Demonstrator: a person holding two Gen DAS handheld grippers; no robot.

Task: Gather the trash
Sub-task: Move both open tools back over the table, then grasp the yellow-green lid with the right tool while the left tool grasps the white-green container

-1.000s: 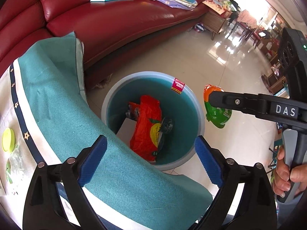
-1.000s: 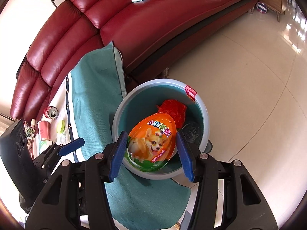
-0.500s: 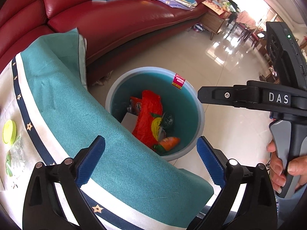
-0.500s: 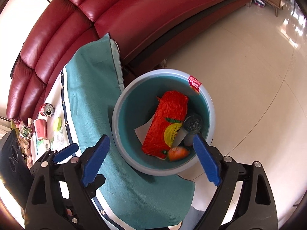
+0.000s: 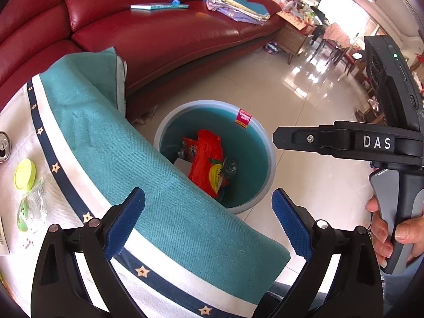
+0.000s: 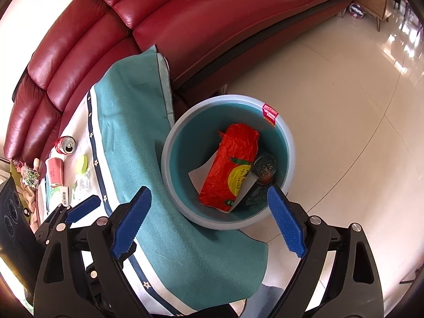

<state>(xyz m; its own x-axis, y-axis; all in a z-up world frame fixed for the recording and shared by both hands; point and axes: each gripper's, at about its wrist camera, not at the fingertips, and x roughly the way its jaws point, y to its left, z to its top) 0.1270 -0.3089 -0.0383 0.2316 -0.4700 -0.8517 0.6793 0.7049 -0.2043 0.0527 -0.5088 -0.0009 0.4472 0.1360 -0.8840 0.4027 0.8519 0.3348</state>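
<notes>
A teal bin with a grey rim stands on the floor beside the table, also seen from the left wrist as the bin. Inside lie a red snack bag, white paper and a dark bottle. My right gripper hovers above the bin's near rim, open, with nothing between its blue pads. My left gripper is open and empty over the teal tablecloth. On the table's left lie a red can, a pink cup, a green lid and a clear wrapper.
A red leather sofa curves behind the table and bin, with a book and piled cloths on it. Shiny tiled floor spreads to the right. A hand holds the right gripper's handle. A barcoded box lies near the wrapper.
My right gripper opened and the orange dog-print packet dropped into the bin. Both grippers then drew back and slightly up, so more of the table shows.
</notes>
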